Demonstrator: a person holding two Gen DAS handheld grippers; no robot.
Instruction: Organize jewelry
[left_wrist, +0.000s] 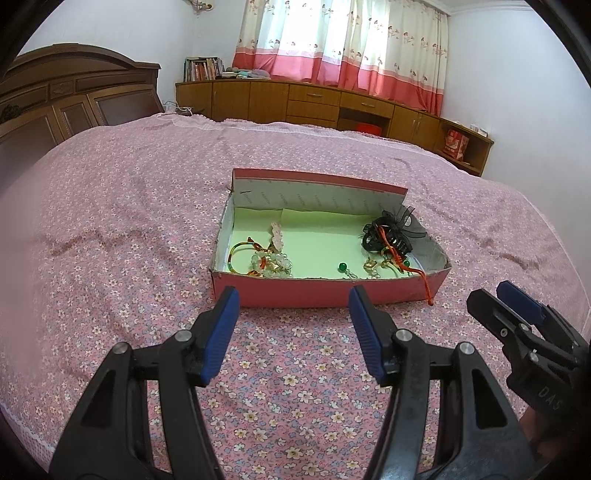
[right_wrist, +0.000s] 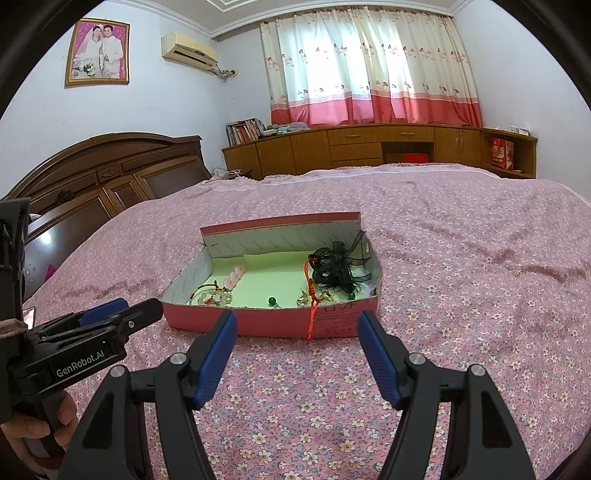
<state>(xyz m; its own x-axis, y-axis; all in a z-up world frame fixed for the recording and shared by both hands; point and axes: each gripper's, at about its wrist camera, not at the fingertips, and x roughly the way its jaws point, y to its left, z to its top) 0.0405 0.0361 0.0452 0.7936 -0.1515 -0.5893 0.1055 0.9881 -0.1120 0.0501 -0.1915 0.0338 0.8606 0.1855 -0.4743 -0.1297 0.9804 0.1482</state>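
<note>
A shallow pink cardboard box (left_wrist: 328, 293) with a pale green floor lies on the bed (left_wrist: 129, 206), which is covered by a pink sheet with small flowers. The back flap of the box stands up.

Inside, at the left end, there is a green and gold bangle (left_wrist: 238, 254) next to a heap of pale bead bracelets (left_wrist: 275, 263). At the right end sits a black hair clip with a mesh bow (left_wrist: 393, 230). A red cord (right_wrist: 312, 312) hangs over the front wall of the box. Between the 2 ends a small green bead pendant (left_wrist: 343, 266) lies on the floor.

The left claw (left_wrist: 293, 334) hovers above the sheet, just before the box. Its blue pads are spread and nothing is between them. The right claw (right_wrist: 297, 356) is beside it, also spread and empty. A hand (right_wrist: 31, 432) holds the left handle.
</note>
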